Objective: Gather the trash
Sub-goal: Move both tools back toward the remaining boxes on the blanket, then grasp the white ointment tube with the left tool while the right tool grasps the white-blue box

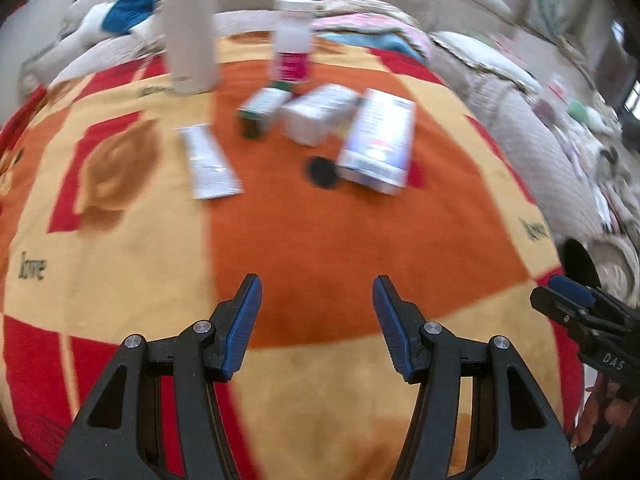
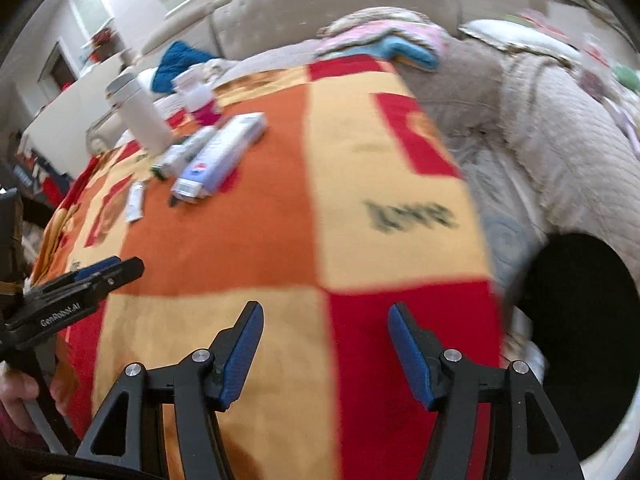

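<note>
Both views motion-blurred; print on every package unreadable. Left tongs [image 1: 317, 292] spread apart and empty, low over a patchwork blanket [image 1: 320, 240] of orange, yellow and red on a bed. Right tongs [image 2: 325, 322] likewise spread apart, empty, above the blanket's red and yellow squares.

Trash grouped toward 12 o'clock in the left view, well apart from both tongs: flattened white tube [image 1: 208, 162] at 11 o'clock; small green-ended box [image 1: 262, 110]; white box [image 1: 316, 118] touching it; larger white-and-purple carton [image 1: 378, 140] lying tilted at 1 o'clock; dark round cap [image 1: 322, 173] just beside the carton's near end. Behind these, upright: tall white canister [image 1: 190, 36], top cut off by the frame, and clear bottle with magenta label [image 1: 292, 40].

Right view only: black round opening of a white-rimmed bin [image 2: 580, 344] at 3 o'clock, partly cut off by the lens edge; same trash group compressed at 10 o'clock, the carton [image 2: 222, 152] hiding most of the boxes, the cap barely visible. Left view: only a dark sliver of that bin at the right margin.

Each view catching the other tool at its edge, fingertips only partly seen. Quilted beige bedding [image 2: 560, 100] and a tufted headboard [image 2: 320, 4] beyond.
</note>
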`<state>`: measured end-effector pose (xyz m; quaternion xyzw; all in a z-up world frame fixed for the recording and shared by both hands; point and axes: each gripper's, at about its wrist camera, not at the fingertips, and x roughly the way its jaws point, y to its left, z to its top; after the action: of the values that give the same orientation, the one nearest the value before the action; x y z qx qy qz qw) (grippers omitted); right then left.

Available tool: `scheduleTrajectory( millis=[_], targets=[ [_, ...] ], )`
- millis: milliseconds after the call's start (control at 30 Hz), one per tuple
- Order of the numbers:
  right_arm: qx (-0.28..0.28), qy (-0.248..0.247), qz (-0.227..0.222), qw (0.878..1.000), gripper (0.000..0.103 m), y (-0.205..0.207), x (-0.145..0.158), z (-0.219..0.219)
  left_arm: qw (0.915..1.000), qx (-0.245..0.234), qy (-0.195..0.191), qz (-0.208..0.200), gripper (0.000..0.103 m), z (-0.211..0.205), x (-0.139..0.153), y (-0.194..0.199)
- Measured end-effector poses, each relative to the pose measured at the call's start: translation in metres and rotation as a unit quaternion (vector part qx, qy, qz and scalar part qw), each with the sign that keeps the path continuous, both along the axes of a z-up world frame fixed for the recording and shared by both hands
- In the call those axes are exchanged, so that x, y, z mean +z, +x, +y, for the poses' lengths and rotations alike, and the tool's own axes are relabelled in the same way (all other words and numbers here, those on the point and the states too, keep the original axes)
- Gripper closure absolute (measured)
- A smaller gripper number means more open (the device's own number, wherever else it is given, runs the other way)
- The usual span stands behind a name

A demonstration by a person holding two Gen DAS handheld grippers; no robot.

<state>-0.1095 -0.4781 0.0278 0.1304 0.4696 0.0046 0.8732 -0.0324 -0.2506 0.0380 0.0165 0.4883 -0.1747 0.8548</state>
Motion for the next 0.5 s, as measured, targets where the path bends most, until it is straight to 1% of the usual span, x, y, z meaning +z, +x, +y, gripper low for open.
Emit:
scheduleTrajectory(
  millis=[100,133,167,200,267,333,400,433,500],
  targets=[
    [0.013,0.013,-0.008,1.000,0.040,0.034,0.005,0.019,0.9997,0.024,0.001,-0.001,0.047,0.026,0.002,0.015],
    [0.015,0.015,-0.010,1.000,0.037,0.049,0.007,0.027,0.9995,0.031,0.001,-0.002,0.047,0.033,0.003,0.019],
    [0.016,0.015,-0.011,1.000,0.031,0.061,0.008,0.034,0.9993,0.038,0.000,-0.002,0.047,0.041,0.004,0.024],
    [0.019,0.015,-0.012,1.000,0.029,0.076,0.009,0.041,0.9991,0.043,-0.001,-0.002,0.047,0.046,0.005,0.027],
    [0.025,0.012,-0.014,0.999,0.029,0.104,0.011,0.056,0.9985,0.054,-0.007,0.000,0.047,0.056,0.006,0.034],
    [0.029,-0.004,-0.015,0.999,0.029,0.130,0.010,0.069,0.9979,0.064,-0.014,0.003,0.047,0.064,0.006,0.041],
    [0.024,-0.035,0.001,0.999,0.029,0.153,0.003,0.078,0.9971,0.073,-0.020,0.008,0.047,0.074,0.005,0.048],
    [0.017,-0.042,0.011,0.999,0.029,0.164,-0.002,0.079,0.9968,0.076,-0.023,0.009,0.047,0.076,0.005,0.050],
    [0.014,-0.017,0.024,0.999,0.029,0.176,-0.012,0.076,0.9960,0.083,-0.031,0.013,0.047,0.082,0.005,0.057]
  ],
)
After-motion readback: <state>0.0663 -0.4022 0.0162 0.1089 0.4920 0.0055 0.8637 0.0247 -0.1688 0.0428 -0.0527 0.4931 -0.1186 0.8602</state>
